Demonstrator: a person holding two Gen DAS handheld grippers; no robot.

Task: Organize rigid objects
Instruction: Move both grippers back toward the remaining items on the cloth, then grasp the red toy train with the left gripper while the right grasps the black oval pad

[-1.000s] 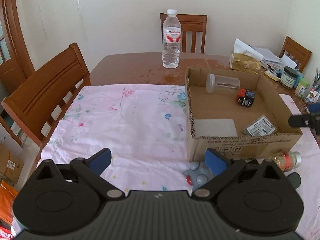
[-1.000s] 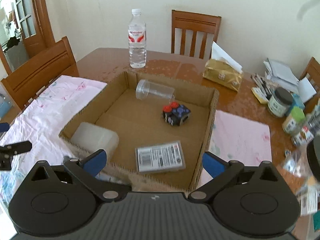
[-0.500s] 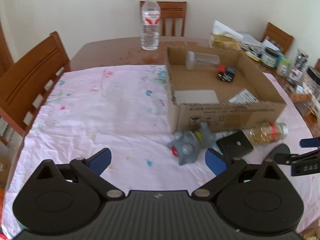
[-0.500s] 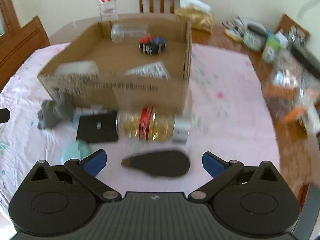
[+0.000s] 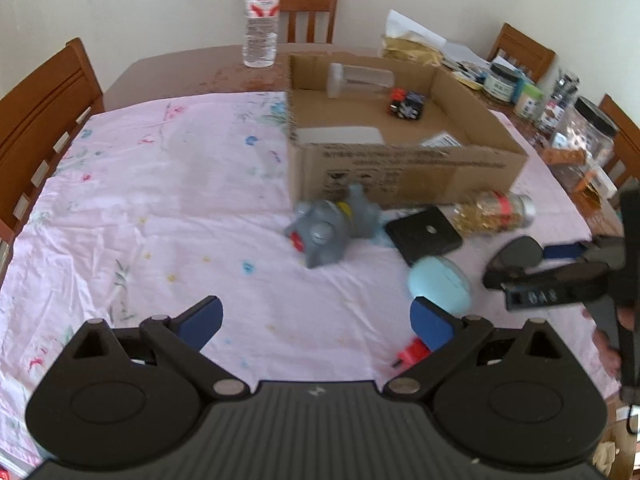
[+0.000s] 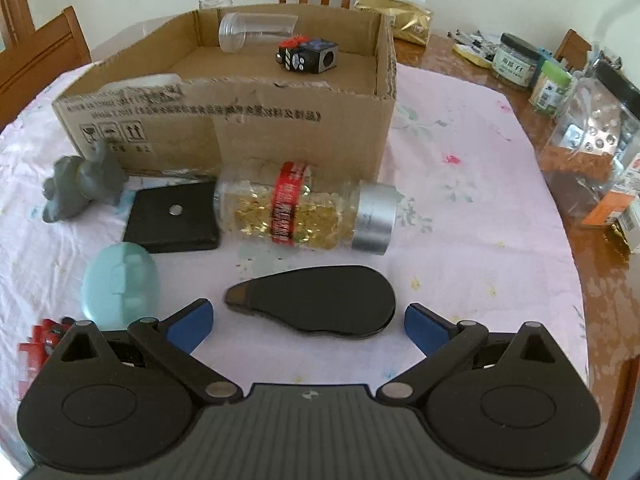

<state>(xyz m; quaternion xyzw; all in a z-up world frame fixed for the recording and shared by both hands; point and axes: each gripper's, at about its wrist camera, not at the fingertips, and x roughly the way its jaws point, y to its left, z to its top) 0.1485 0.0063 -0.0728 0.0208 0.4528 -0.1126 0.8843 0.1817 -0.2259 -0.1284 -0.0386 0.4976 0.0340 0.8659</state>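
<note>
Four items already lie inside the cardboard box (image 5: 404,168) in the left wrist view: a clear plastic tube (image 5: 358,78), a black cube with red buttons (image 5: 406,105), a pale flat container (image 5: 340,135) and a labelled packet (image 5: 442,141). The left gripper (image 5: 316,318) hangs above bare cloth at 6 o'clock, fingers spread wide, holding nothing. A grey toy (image 5: 330,228) sits just in front of the box.

In the right wrist view the right gripper (image 6: 308,322) is likewise spread and empty, its tips flanking a black teardrop-shaped piece (image 6: 316,300) without touching it. Beyond, toward 12 o'clock, a glitter-filled jar (image 6: 304,210) lies on its side beside a black square plate (image 6: 174,218); a pale blue oval case (image 6: 120,284) rests at 9 o'clock, and small red pieces (image 6: 40,338) near 8 o'clock. By this evidence the sorting is partly done: at least six objects remain outside.
</note>
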